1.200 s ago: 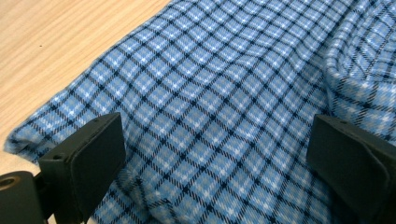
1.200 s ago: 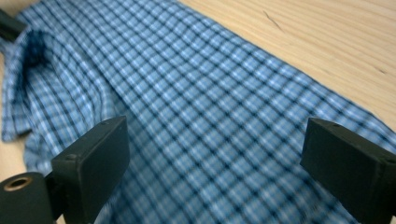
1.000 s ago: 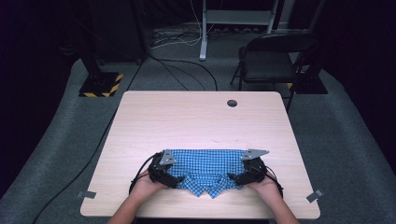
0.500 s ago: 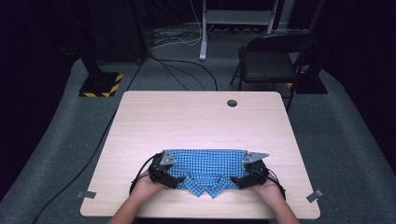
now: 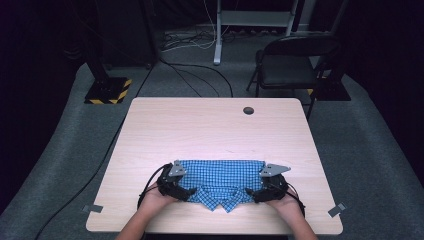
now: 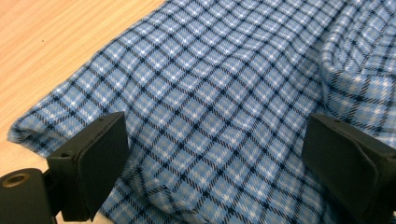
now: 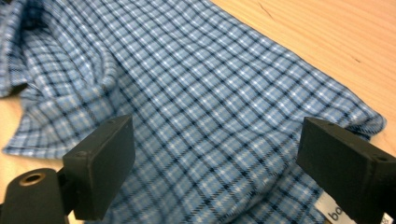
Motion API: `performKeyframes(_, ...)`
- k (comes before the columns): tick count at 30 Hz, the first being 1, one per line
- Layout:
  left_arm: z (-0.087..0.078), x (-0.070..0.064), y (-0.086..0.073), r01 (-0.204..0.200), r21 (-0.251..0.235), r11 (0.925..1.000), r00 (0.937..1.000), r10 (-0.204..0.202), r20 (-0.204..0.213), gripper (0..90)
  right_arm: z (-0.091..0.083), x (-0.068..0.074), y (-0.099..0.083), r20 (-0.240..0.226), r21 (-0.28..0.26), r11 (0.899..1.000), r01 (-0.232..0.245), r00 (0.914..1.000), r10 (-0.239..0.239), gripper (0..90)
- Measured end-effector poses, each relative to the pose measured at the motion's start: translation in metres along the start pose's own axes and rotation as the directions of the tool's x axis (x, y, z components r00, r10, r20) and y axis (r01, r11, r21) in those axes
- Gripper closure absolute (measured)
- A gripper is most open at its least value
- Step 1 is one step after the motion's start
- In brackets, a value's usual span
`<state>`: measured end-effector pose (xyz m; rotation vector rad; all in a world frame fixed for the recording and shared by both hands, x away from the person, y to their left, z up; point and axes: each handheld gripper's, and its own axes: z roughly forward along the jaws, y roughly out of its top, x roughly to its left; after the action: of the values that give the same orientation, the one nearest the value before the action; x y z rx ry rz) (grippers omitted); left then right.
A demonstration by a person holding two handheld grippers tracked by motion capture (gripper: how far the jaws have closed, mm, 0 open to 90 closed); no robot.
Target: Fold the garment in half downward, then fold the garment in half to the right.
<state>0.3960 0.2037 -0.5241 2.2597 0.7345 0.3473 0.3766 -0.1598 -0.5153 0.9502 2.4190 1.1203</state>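
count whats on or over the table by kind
shirt: 1
tongs: 2, left tongs and right tongs, both open over the shirt's ends
hands: 2, left hand and right hand
total: 5

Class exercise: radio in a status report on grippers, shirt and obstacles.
Left gripper open at the shirt, right gripper open opposite. Shirt folded, flat on table, collar near. Nothing in the way.
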Motion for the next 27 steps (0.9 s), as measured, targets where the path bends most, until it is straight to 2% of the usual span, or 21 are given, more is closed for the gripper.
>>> performKeyframes(6, -0.006, 0.003, 0.0, 0.016, -0.015, 0.9998, 0.9999, -0.016, -0.003, 7.8, 0.001, 0.002, -0.001, -0.008, -0.002, 1.0, -0.007, 0.9999, 0.007, 10.0)
performKeyframes(10, -0.012, 0.009, 0.0, 0.043, -0.04, 0.9983, 0.999, -0.043, -0.006, 7.8, 0.001, 0.002, -0.001, -0.01, -0.016, 1.0, -0.018, 0.9998, 0.018, 9.5)
performKeyframes(14, -0.02, 0.018, -0.002, 0.099, -0.079, 0.9919, 0.995, -0.1, -0.004, 7.8, 0.001, 0.003, -0.001, -0.021, -0.037, 0.998, -0.041, 0.9989, 0.041, 8.8)
performKeyframes(18, -0.028, 0.024, -0.004, 0.129, -0.104, 0.9862, 0.9912, -0.132, -0.016, 7.8, 0.0, 0.005, 0.0, -0.025, -0.047, 0.998, -0.045, 0.9987, 0.044, 7.8)
performKeyframes(23, -0.032, 0.028, -0.005, 0.136, -0.11, 0.9845, 0.9897, -0.14, -0.028, 7.9, 0.0, 0.009, 0.002, -0.019, -0.056, 0.998, -0.031, 0.9994, 0.03, 6.5)
performKeyframes(27, -0.032, 0.029, -0.006, 0.131, -0.1, 0.9864, 0.9901, -0.135, -0.038, 8.2, 0.001, 0.011, 0.003, -0.014, -0.047, 0.999, -0.015, 0.9998, 0.015, 6.9)
